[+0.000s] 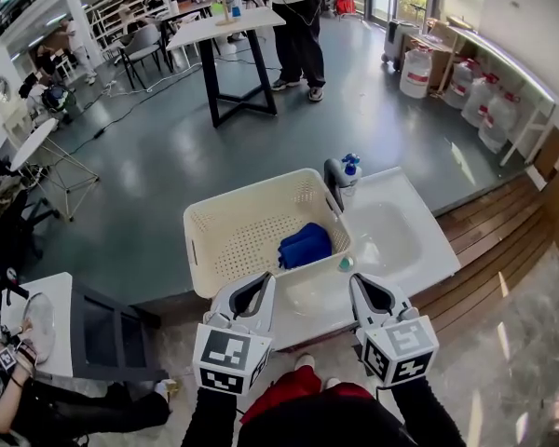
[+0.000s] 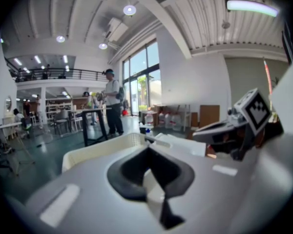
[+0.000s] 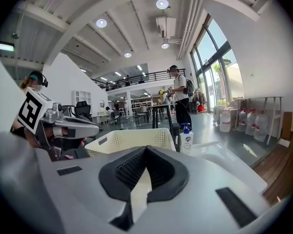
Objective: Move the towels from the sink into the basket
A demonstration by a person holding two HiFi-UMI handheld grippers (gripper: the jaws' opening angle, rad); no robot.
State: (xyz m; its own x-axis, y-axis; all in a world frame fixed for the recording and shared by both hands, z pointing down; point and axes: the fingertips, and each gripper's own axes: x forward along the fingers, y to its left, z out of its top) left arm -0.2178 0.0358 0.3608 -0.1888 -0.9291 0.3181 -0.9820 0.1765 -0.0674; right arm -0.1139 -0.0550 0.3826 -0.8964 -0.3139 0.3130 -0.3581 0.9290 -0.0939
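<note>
1. Both grippers have their jaws pressed together with nothing between them. My left gripper (image 1: 258,285) and my right gripper (image 1: 365,287) hover side by side, apart from each other.
2. One blue towel (image 1: 306,246) lies inside the white basket (image 1: 238,240), in the corner next to the sink (image 1: 391,236). It sits just ahead of my left gripper and slightly to its right, and ahead-left of my right gripper. It touches neither.
3. The sink basin lies straight ahead of my right gripper. A soap bottle (image 1: 350,169) stands at its far left corner, beside the basket.
4. Only the head view shows the towel. In both gripper views the basket's perforated wall rises ahead of the jaws and hides what is inside.
5. The left gripper view shows my right gripper off to the right with its marker cube. The right gripper view shows my left gripper on the left, plus the soap bottle and sink clearly.
</note>
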